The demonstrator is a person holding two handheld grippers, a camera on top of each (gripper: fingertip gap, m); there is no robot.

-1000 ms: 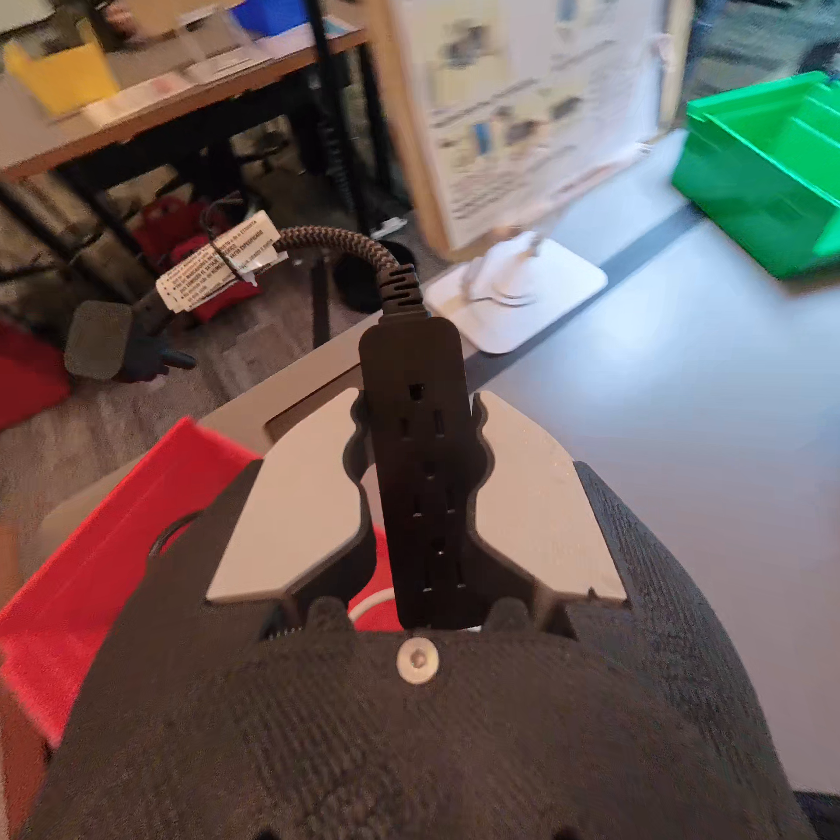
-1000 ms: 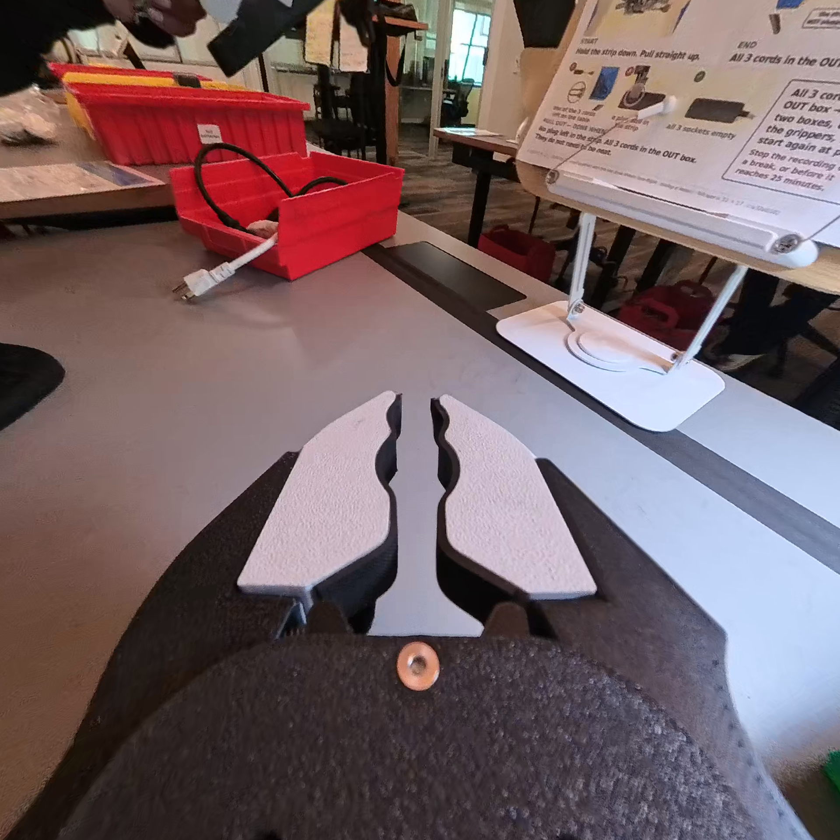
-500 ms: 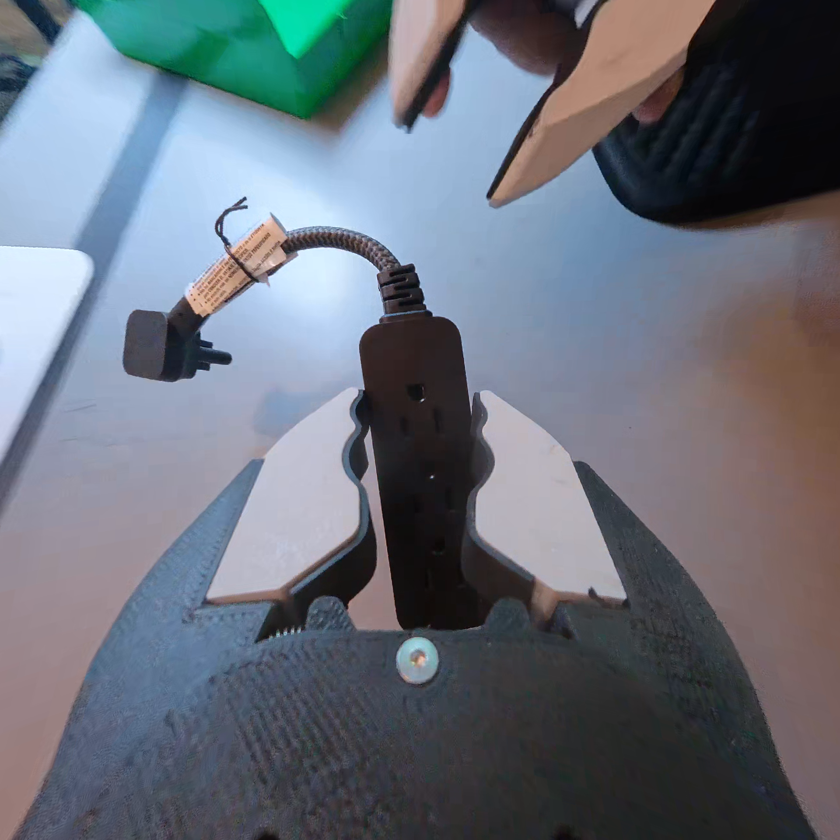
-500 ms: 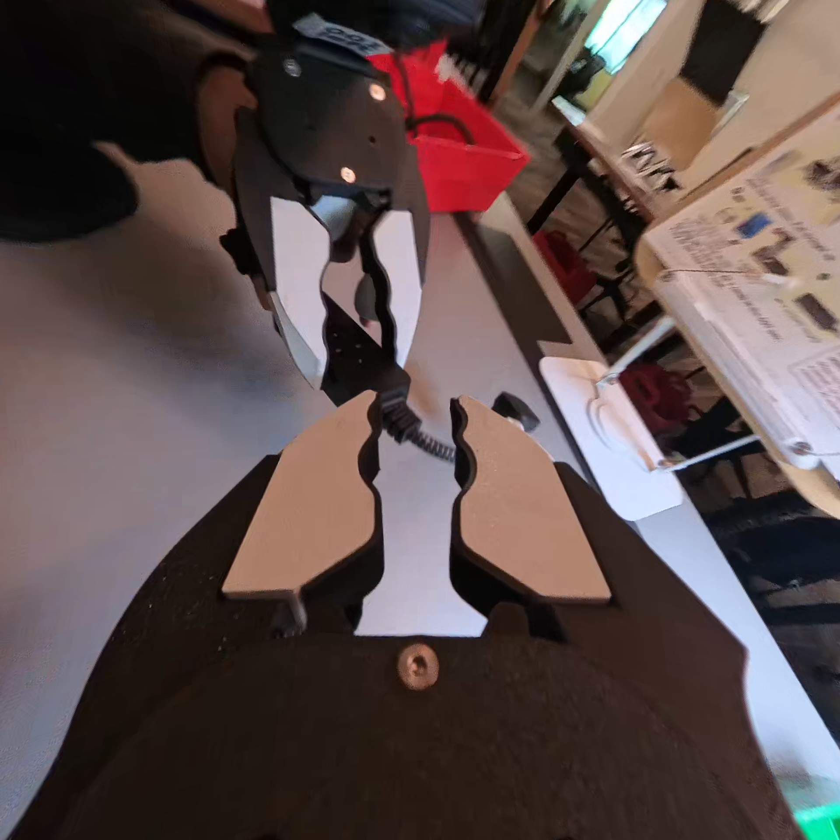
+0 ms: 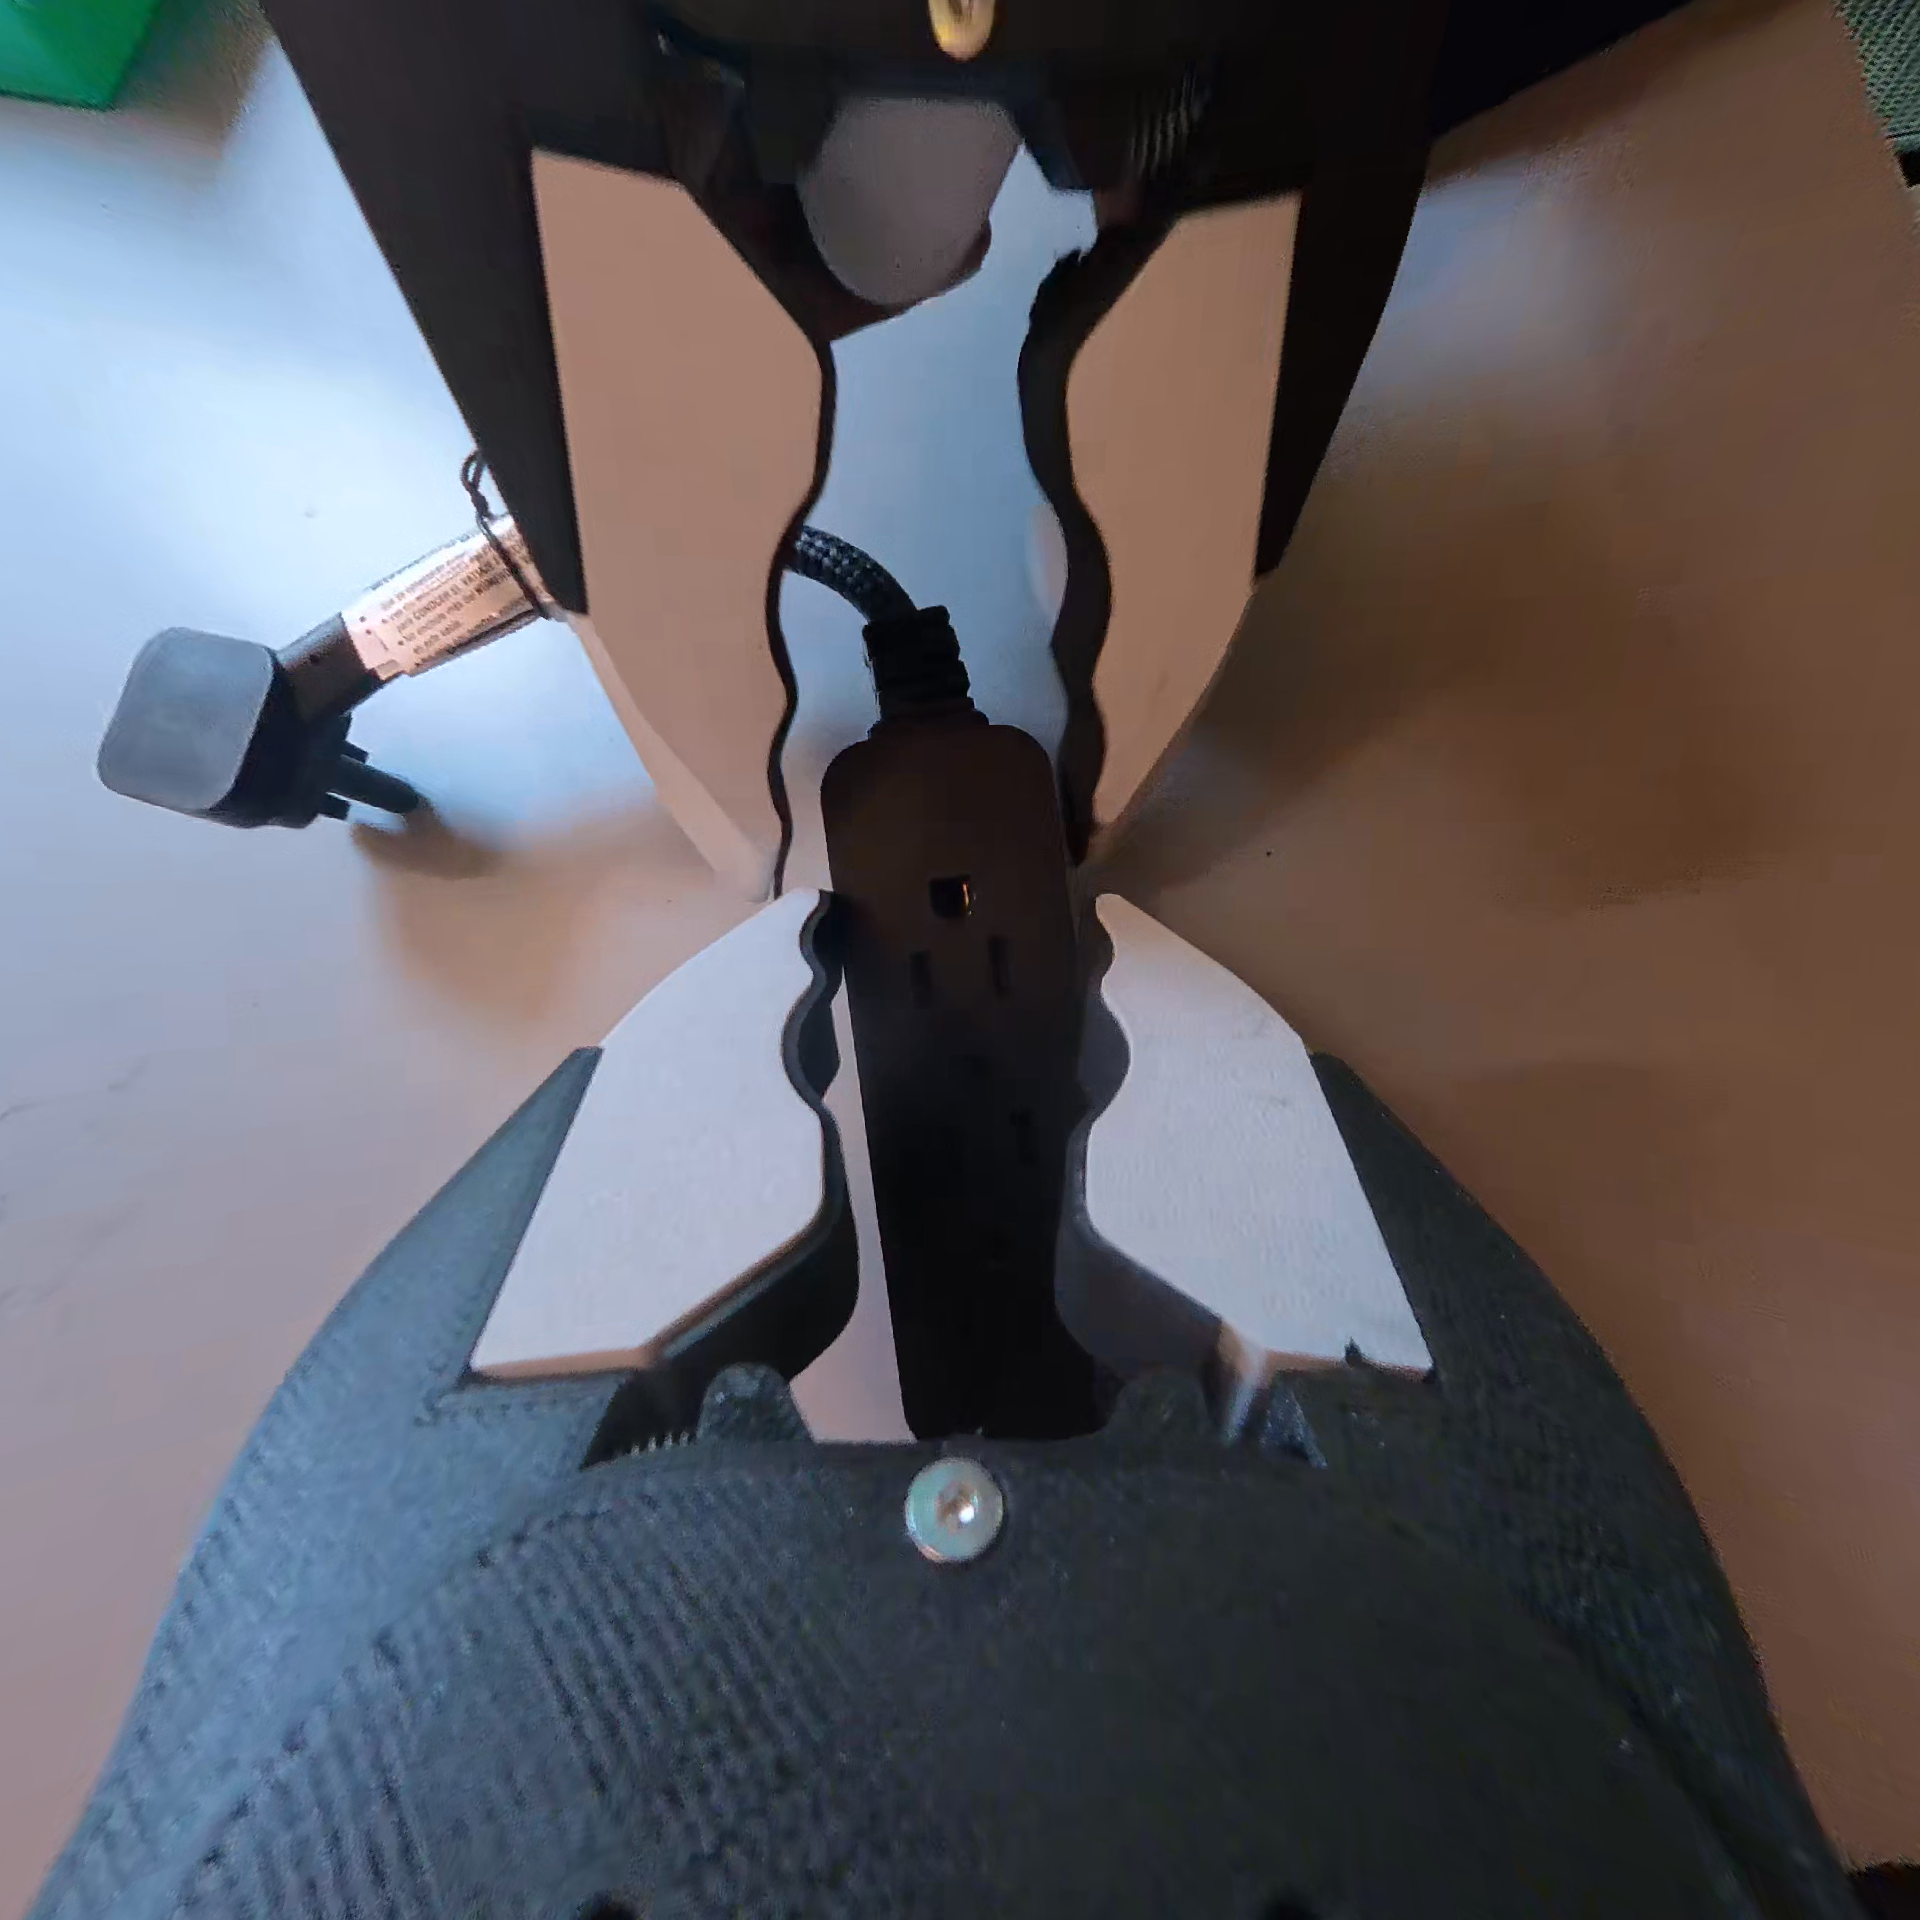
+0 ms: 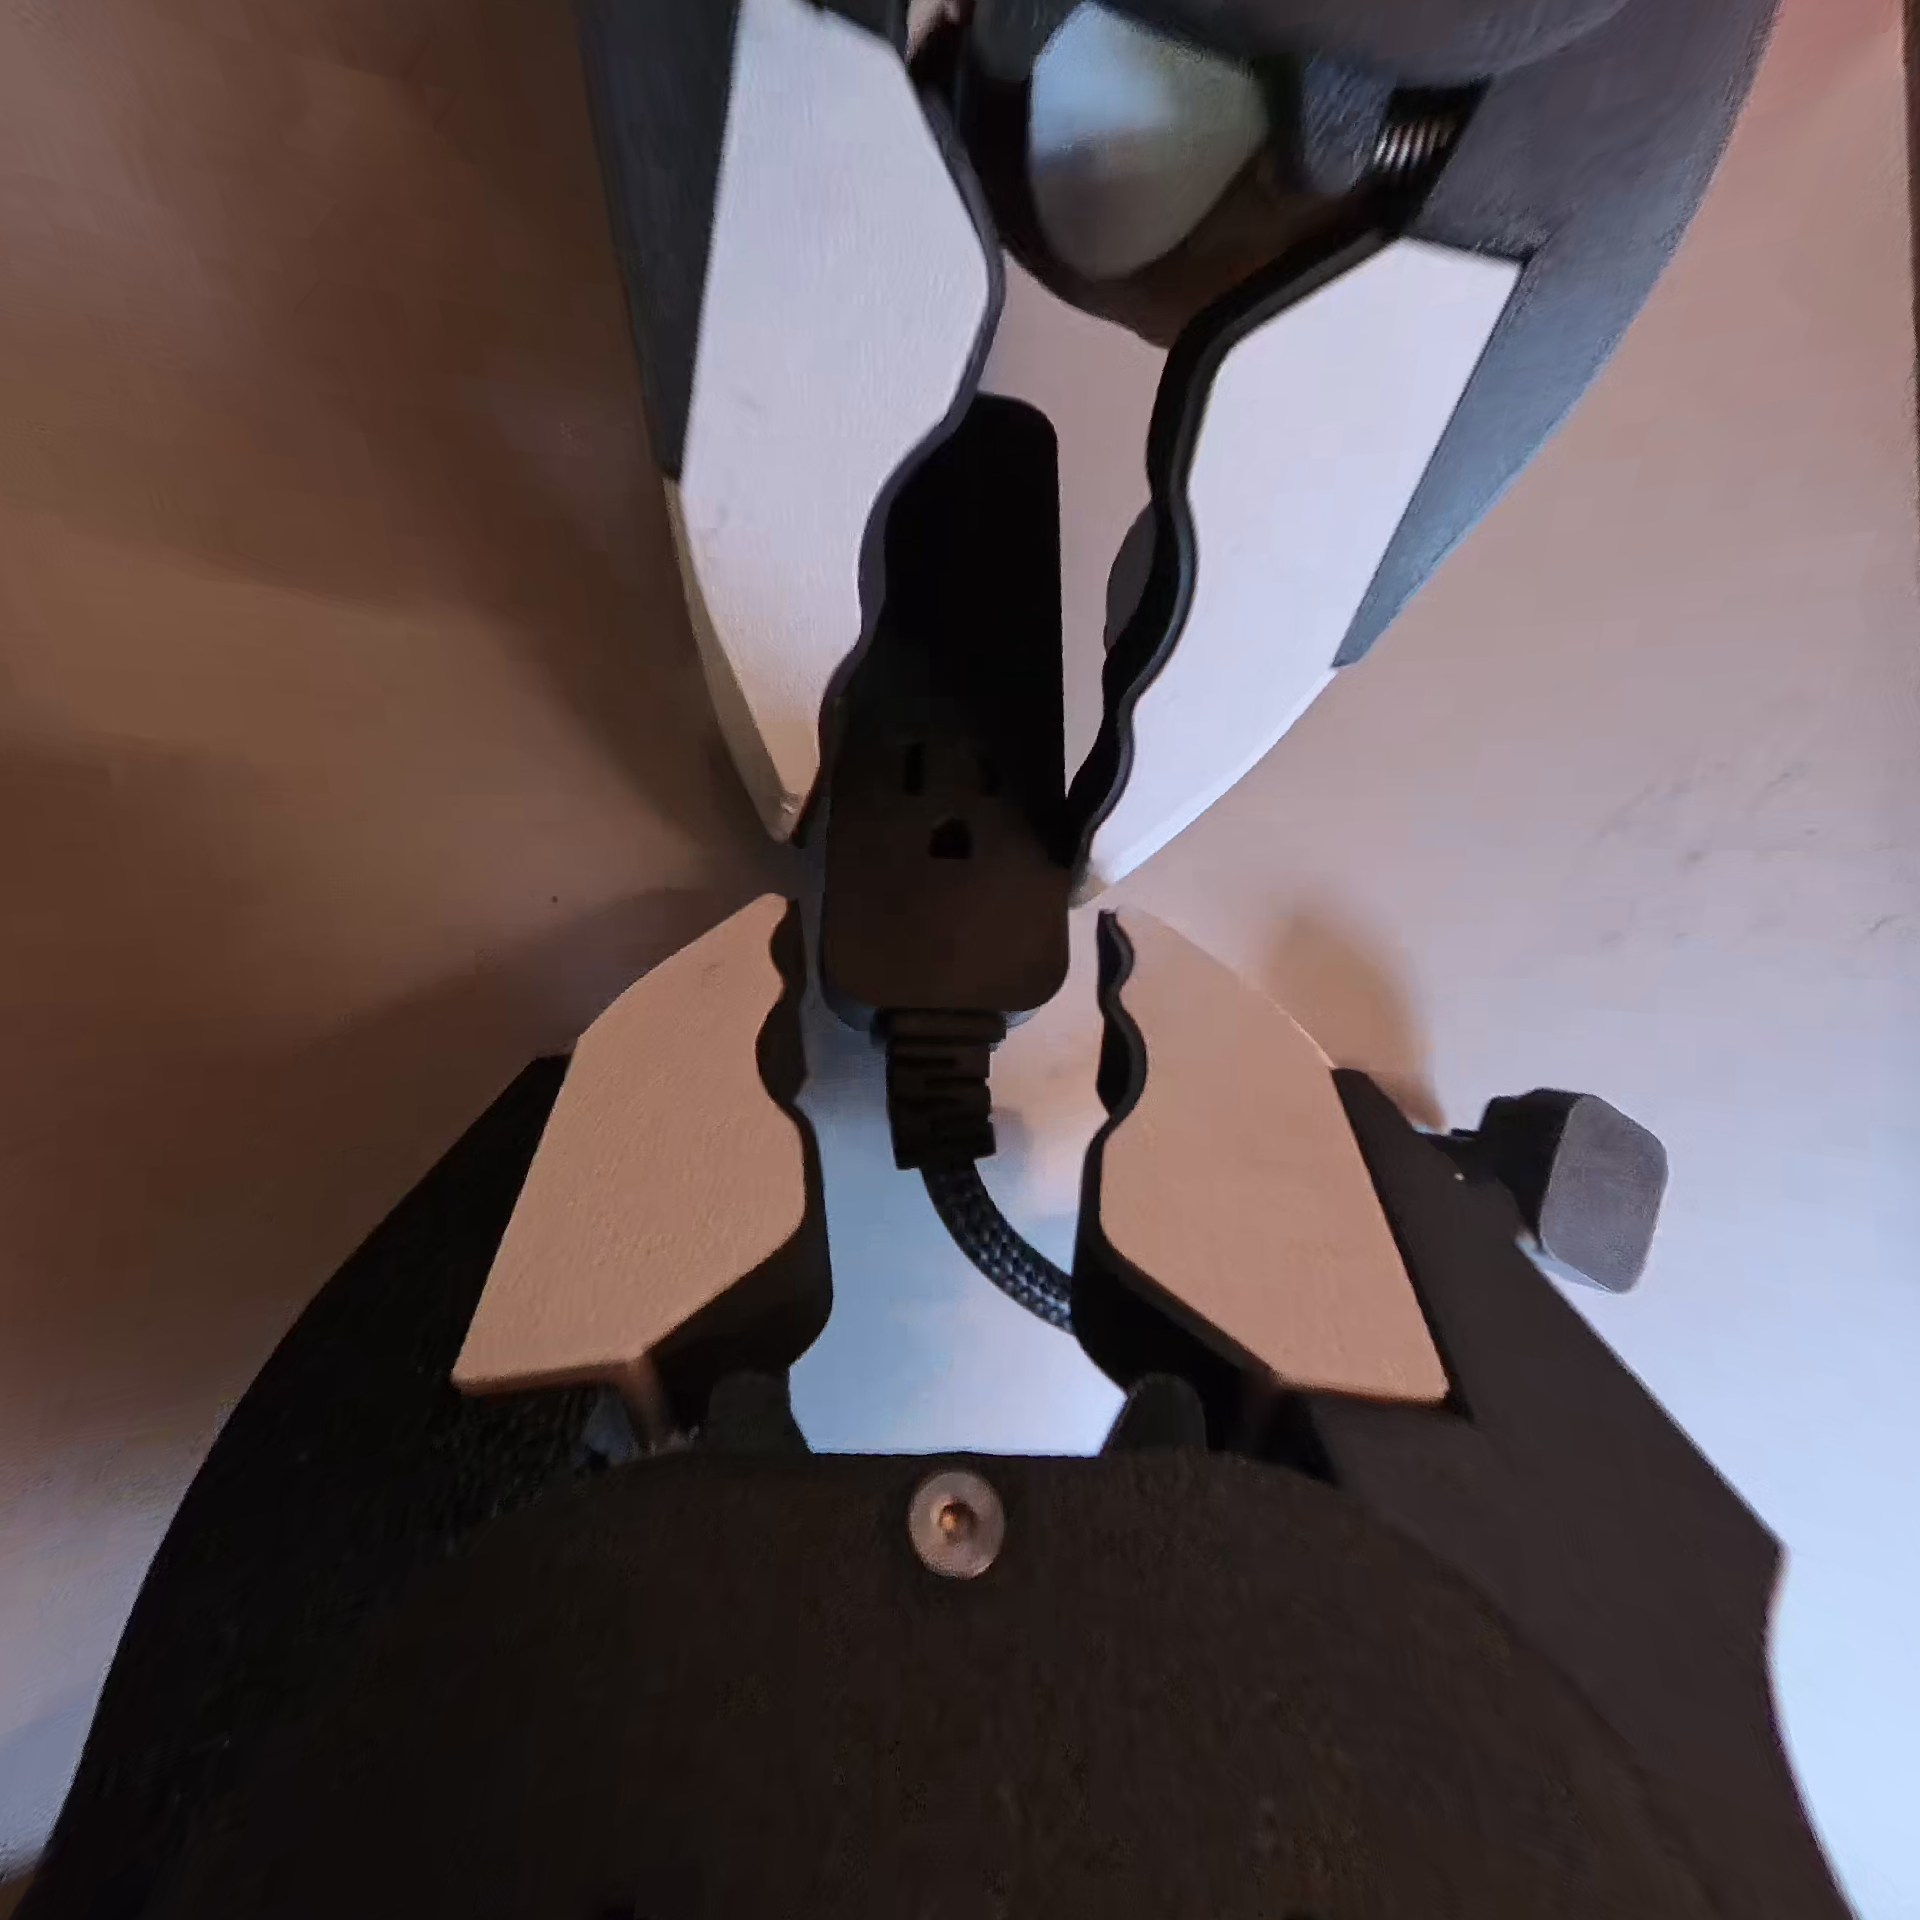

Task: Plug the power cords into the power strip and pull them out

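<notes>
My left gripper [image 5: 956,914] is shut on a black power strip [image 5: 956,1091], which lies lengthwise between its fingers with the sockets facing up. The sockets that show are empty. The strip's braided cord [image 5: 842,561] curves left to its own flat plug [image 5: 208,727], which touches the table. My right gripper [image 6: 945,920] is open and faces the left one head-on. Its fingers stand either side of the strip's cord end [image 6: 940,1091], fingertips almost meeting the left gripper's [image 6: 940,847]. The strip [image 6: 945,810] and its plug [image 6: 1579,1195] also show in the right wrist view.
The grey tabletop [image 5: 1558,831] spreads on both sides of the grippers. A corner of a green bin [image 5: 62,52] shows at the far left. A white label [image 5: 447,613] is wrapped on the cord near the plug. The grippers are tip to tip, or close to it.
My left gripper has swung the strip from the table edge to low over the tabletop. My right gripper has opened wider and closed in head-on around the strip's cord end.
</notes>
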